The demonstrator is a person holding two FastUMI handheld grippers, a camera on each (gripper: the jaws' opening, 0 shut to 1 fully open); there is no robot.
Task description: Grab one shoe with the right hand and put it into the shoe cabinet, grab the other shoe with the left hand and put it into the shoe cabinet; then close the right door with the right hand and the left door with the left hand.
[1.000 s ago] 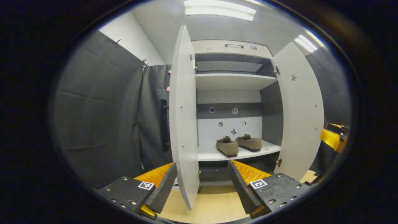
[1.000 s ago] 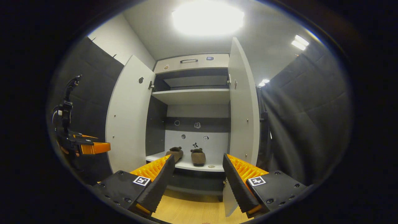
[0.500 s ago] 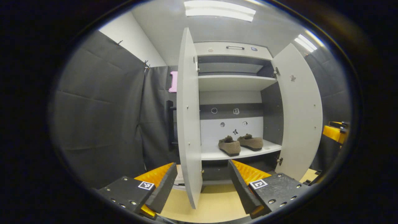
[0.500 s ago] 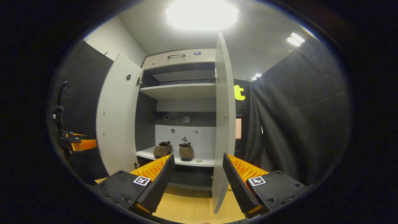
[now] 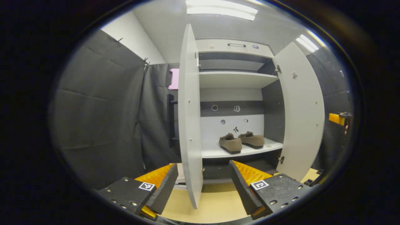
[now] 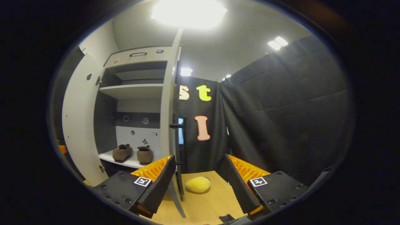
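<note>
Two brown shoes (image 5: 240, 143) stand side by side on the lower shelf (image 5: 218, 153) of the open shoe cabinet; the shoes (image 6: 132, 153) show in the right gripper view too. My left gripper (image 5: 202, 184) is open and empty, and the edge of the left door (image 5: 189, 115) stands between its fingers. The right door (image 5: 301, 109) is swung wide open. My right gripper (image 6: 198, 181) is open and empty, out past the right door (image 6: 170, 125), which I see edge-on just left of centre. The left door (image 6: 78, 118) stands open at far left.
A yellow fuzzy object (image 6: 197, 184) lies on the wooden floor (image 6: 203, 203) behind the right door. The door's dark handle (image 6: 184, 137) sticks out on its outer face. Black cloth walls close both sides. The upper shelf (image 5: 234, 79) holds nothing visible.
The right gripper has swung to the right, past the right door's edge, bringing the door's outer side and the yellow object into sight. The left gripper has barely moved.
</note>
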